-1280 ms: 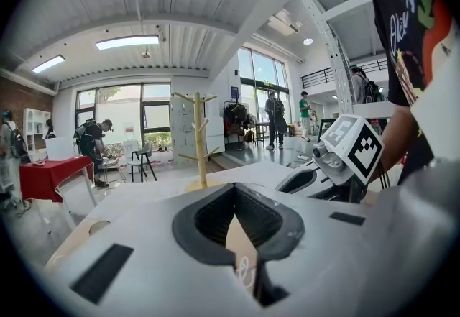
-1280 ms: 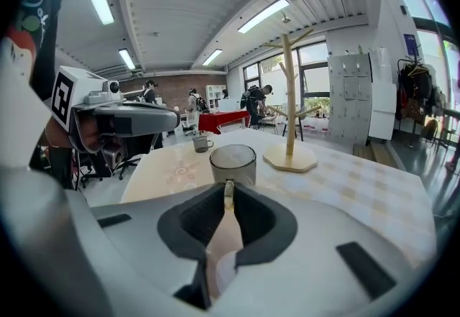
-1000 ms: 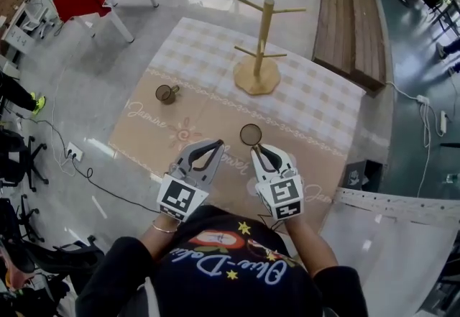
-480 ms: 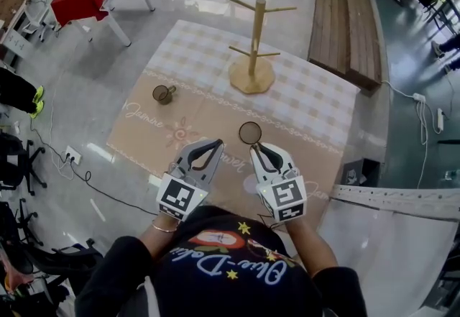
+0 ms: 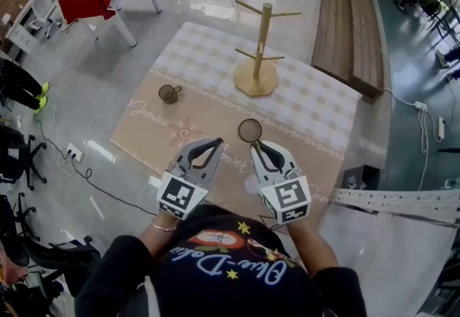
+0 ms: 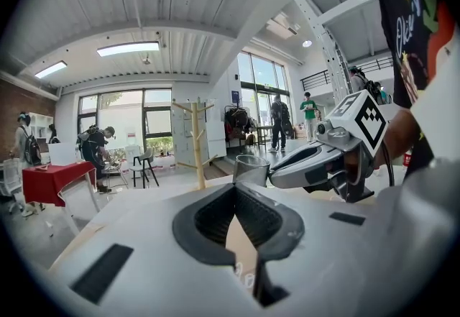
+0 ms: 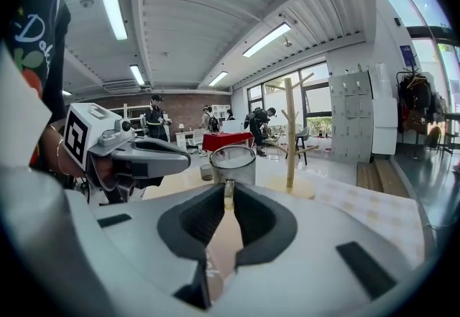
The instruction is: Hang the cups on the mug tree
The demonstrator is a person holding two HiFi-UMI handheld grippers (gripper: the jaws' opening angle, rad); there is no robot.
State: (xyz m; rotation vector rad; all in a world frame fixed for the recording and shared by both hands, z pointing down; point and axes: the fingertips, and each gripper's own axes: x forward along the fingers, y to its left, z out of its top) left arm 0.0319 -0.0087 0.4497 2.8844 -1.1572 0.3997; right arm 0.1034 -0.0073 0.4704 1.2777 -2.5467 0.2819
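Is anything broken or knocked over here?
Nothing stands out: the mug tree stands upright on the mat, the right hand-held gripper holds a glass cup by its handle, and the other cup sits on the mat.

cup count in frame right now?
2. One cup is held by its handle in the right tongs; the other cup sits on the mat, left of the mug tree. None hangs there.

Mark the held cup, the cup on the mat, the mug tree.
held cup (image 5: 250, 131), head view, mouth
cup on the mat (image 5: 169, 93), head view, body
mug tree (image 5: 264, 39), head view, post
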